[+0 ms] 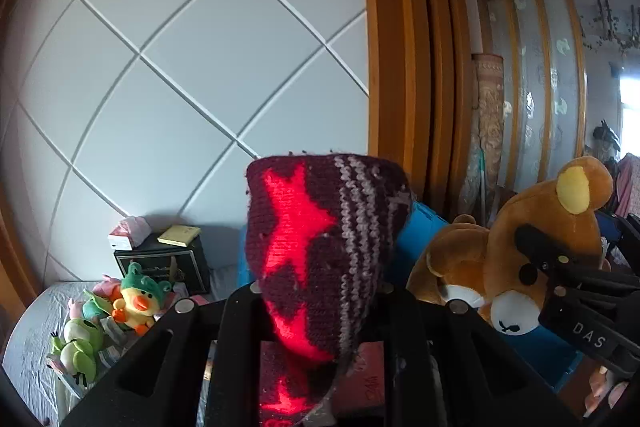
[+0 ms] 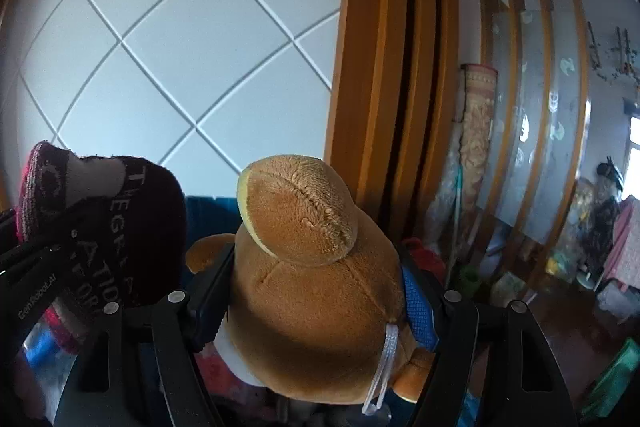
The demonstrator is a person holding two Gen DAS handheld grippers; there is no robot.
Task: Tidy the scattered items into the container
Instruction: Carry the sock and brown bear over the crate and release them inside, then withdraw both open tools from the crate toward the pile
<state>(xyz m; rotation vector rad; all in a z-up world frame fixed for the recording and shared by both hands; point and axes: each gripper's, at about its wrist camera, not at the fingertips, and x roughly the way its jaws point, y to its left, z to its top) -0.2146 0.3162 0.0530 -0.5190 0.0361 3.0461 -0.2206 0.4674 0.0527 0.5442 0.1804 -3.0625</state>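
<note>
My left gripper (image 1: 320,291) is shut on a dark maroon knitted piece with red stars (image 1: 316,239), held up in the air. My right gripper (image 2: 316,267) is shut on a brown plush bear's head (image 2: 312,279), also lifted. The bear (image 1: 520,239) shows to the right in the left wrist view, with the right gripper (image 1: 568,283) on it. The knitted piece (image 2: 100,211) and the left gripper show at the left of the right wrist view. A blue container (image 1: 424,239) sits behind and below both items.
Several small plush toys, with a yellow duck (image 1: 136,303), lie on a grey bed at lower left. A dark box (image 1: 168,263) with a yellow pad stands by the white panelled wall. Wooden frame (image 1: 404,67), rolled rug (image 2: 476,131) and clutter are at right.
</note>
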